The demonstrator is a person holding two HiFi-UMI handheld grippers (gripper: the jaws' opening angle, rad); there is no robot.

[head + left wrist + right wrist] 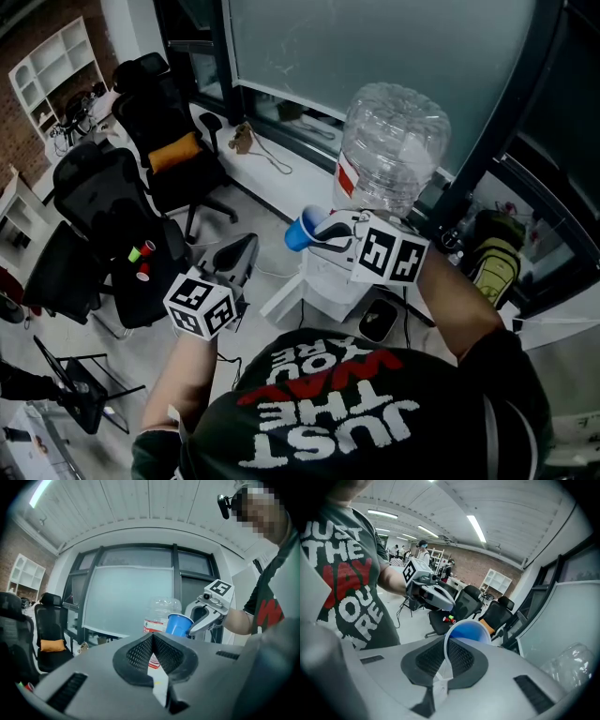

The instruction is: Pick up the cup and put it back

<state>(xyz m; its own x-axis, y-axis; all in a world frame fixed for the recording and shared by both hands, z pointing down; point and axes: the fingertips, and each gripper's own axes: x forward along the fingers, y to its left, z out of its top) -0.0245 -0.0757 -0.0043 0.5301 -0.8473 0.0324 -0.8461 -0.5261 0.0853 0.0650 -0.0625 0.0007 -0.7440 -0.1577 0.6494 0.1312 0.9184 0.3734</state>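
Cup point(469, 632), blue and tilted, hangs aloft because the right gripper point(446, 663) pinches its wall, while the left gripper point(153, 652) idles closed, empty.

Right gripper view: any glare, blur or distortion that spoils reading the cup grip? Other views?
Right gripper view: fisheye bends the edges, ceiling strips are bright but no glare on the blue cup; its rim reads sharp in the right gripper. Left gripper view: dark vignetted corners, mosaic patch top right. Head view: dim, low contrast.
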